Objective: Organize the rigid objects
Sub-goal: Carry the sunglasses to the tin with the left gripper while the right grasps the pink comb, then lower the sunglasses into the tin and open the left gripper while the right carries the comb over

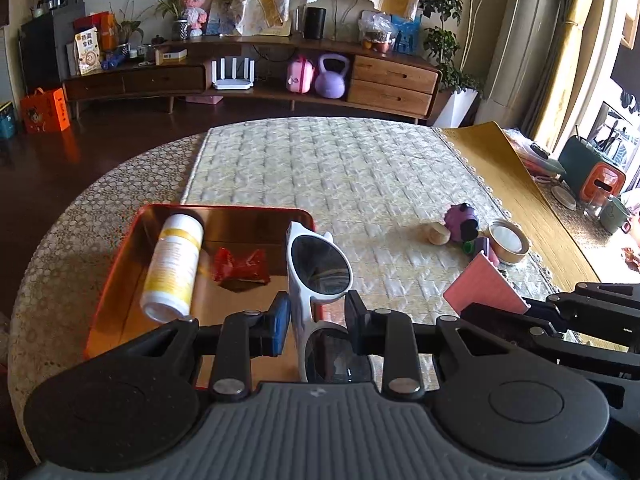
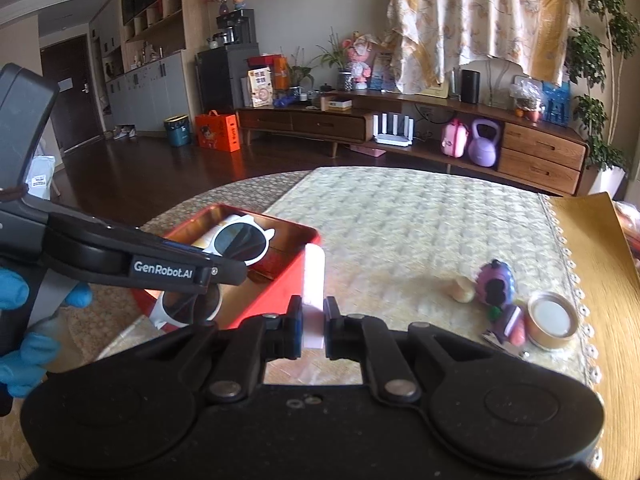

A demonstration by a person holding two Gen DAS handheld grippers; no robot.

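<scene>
Daylight coming in from right-side window (image 1: 592, 80), overexposing it. Glare bouncing off shiny gold floor of red metal tray (image 1: 248, 236). Fisheye bending edges, corners darkening. Far wooden sideboard (image 2: 540, 152) looking soft, slightly blurred.

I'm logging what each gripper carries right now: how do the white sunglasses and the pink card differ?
The white sunglasses sit between the left gripper's fingers, over the red tray's right edge; the pink card is pinched in the right gripper, beside the tray. The sunglasses are curved with dark lenses; the card is flat and plain. Both are held off the table, standing on edge.
</scene>
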